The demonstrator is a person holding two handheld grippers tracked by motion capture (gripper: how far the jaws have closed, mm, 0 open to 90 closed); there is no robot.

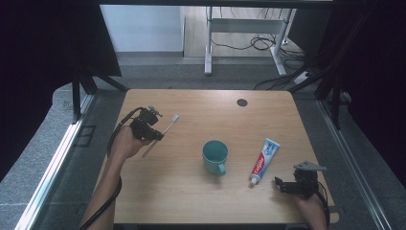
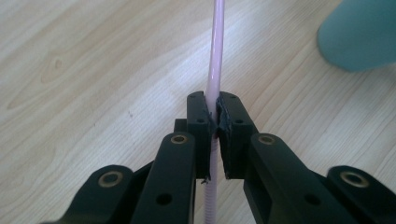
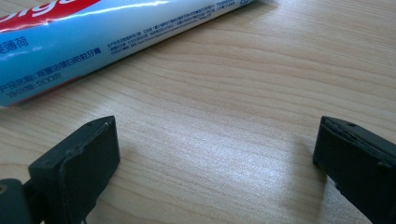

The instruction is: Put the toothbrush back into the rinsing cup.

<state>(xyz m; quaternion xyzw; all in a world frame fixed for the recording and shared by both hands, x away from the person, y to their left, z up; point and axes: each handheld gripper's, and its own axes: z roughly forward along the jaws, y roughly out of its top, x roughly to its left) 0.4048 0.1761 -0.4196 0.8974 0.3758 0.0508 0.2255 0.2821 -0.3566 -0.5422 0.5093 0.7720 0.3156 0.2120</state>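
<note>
left gripper (image 1: 154, 135) clamped on toothbrush (image 1: 165, 130) near surface (image 1: 191, 191) left edge; right gripper (image 1: 283, 186) spread wide beside toothpaste (image 1: 265, 159), near front edge.

In the left gripper view, the slim pink plastic toothbrush handle (image 2: 215, 60) runs off the top edge, so its head is cut off, and its lower stretch is partly hidden between the black jaws of the left gripper (image 2: 215, 122). Right of that handle, the teal ceramic mug (image 2: 360, 32) is blurred and cropped by the top and right edges. In the right gripper view, the blue, red and white toothpaste tube (image 3: 93, 37) is cut by the top and left edges; its small print is too fine to read.
</note>
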